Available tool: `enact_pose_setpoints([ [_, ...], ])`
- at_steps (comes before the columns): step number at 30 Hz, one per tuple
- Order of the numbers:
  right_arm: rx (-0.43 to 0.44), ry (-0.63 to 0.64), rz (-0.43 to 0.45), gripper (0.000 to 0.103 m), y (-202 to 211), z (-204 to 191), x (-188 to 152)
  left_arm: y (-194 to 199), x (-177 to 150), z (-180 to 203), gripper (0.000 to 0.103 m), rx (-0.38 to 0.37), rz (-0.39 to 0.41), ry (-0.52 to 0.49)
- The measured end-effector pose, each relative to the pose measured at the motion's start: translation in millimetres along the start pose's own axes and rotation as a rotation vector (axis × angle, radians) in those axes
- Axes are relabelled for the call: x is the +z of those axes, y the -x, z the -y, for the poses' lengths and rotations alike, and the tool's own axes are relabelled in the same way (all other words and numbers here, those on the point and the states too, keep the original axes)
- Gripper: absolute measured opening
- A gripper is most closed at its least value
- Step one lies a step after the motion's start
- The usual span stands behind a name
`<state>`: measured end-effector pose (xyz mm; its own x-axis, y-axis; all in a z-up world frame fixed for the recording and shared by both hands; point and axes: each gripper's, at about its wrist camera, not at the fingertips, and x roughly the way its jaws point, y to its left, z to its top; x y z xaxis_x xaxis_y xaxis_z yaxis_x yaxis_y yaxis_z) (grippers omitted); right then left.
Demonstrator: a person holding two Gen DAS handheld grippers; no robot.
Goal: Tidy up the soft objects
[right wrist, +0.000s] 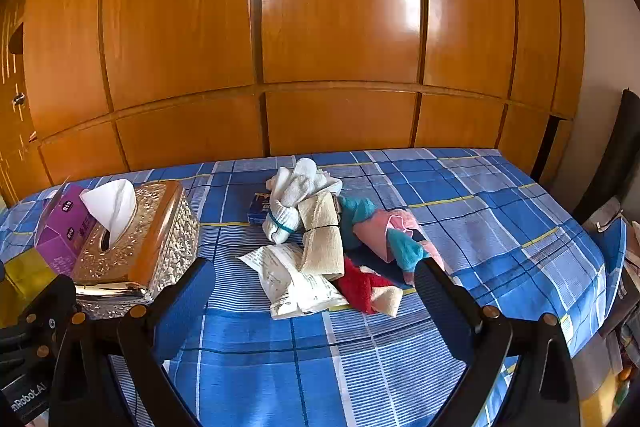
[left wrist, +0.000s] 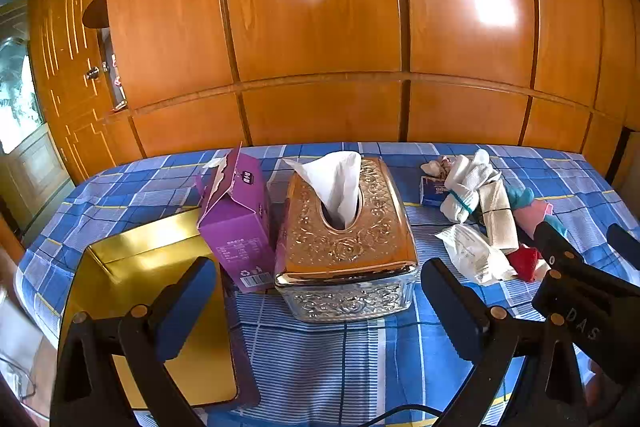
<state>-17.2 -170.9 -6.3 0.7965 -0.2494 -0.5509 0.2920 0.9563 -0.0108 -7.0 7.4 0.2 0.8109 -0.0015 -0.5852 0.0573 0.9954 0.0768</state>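
Beige sock (right wrist: pixel 322 235) lies lengthwise, pointing toward wardrobe (right wrist: pixel 320 27).

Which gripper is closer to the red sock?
Right. The right gripper hangs open just in front of the red sock, the sock showing between its fingers. The left gripper is farther away, open in front of the tissue box.

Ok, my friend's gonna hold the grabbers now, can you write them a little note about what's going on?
Left gripper: open, empty, facing the gold tissue box.
Right gripper: open, empty, facing the pile of soft things.
The pile, with white socks, a red cloth and a pink and teal piece, lies loose on the blue plaid sheet.
The gold tray looks empty.
Done: nothing seems sorted.
Left: probably everything in the pile.
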Motion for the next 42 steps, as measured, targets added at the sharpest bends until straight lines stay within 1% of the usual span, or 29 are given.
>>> enact_pose_setpoints([
  [4, -0.002, -0.001, -0.001, 0.101, 0, 3, -1, 0, -1, 2, 0.102, -0.008, -0.003, -0.006],
  [8, -0.021, -0.014, -0.008, 0.101, -2, 14, -3, -1, 0, 4, 0.102, -0.027, -0.004, -0.011],
  [11, -0.036, -0.037, -0.026, 0.101, -6, 27, -6, -1, 0, 8, 0.103, -0.059, 0.002, -0.031],
  [14, -0.043, -0.058, -0.049, 0.101, -9, 41, -9, 0, 4, 9, 0.103, -0.179, 0.013, -0.046],
  [15, -0.044, -0.073, -0.062, 0.101, -11, 48, -11, -2, 6, 10, 0.103, -0.199, 0.007, -0.05],
  [18, -0.074, -0.104, -0.105, 0.101, -17, 74, -20, -8, 15, 22, 0.103, -0.253, -0.046, -0.107],
  [20, -0.089, -0.12, -0.137, 0.101, -20, 91, -27, -11, 18, 30, 0.103, -0.317, -0.073, -0.13],
  [25, -0.158, -0.188, -0.208, 0.101, -23, 138, -50, -18, 18, 70, 0.102, -0.406, -0.121, -0.214],
  [28, -0.171, -0.251, -0.245, 0.101, -27, 158, -57, -26, 17, 100, 0.097, -0.445, -0.159, -0.275],
  [29, -0.172, -0.261, -0.249, 0.101, -28, 160, -56, -30, 18, 110, 0.093, -0.457, -0.175, -0.295],
  [30, -0.169, -0.273, -0.249, 0.101, -29, 162, -55, -32, 18, 120, 0.093, -0.468, -0.189, -0.312],
  [31, -0.166, -0.278, -0.247, 0.101, -28, 163, -55, -37, 19, 130, 0.092, -0.474, -0.205, -0.327],
  [33, -0.162, -0.27, -0.246, 0.101, -27, 163, -53, -51, 19, 149, 0.085, -0.458, -0.228, -0.351],
  [34, -0.157, -0.268, -0.246, 0.101, -26, 163, -53, -62, 18, 160, 0.084, -0.442, -0.244, -0.366],
  [36, -0.147, -0.267, -0.245, 0.101, -27, 162, -52, -81, 16, 171, 0.075, -0.413, -0.286, -0.361],
  [38, -0.137, -0.267, -0.248, 0.101, -28, 162, -53, -101, 19, 176, 0.073, -0.408, -0.336, -0.315],
  [39, -0.134, -0.269, -0.253, 0.101, -30, 162, -54, -110, 24, 176, 0.073, -0.403, -0.348, -0.279],
  [41, -0.128, -0.274, -0.264, 0.101, -33, 163, -56, -121, 34, 177, 0.072, -0.385, -0.349, -0.238],
  [42, -0.128, -0.278, -0.269, 0.101, -34, 163, -57, -126, 39, 177, 0.07, -0.382, -0.35, -0.227],
])
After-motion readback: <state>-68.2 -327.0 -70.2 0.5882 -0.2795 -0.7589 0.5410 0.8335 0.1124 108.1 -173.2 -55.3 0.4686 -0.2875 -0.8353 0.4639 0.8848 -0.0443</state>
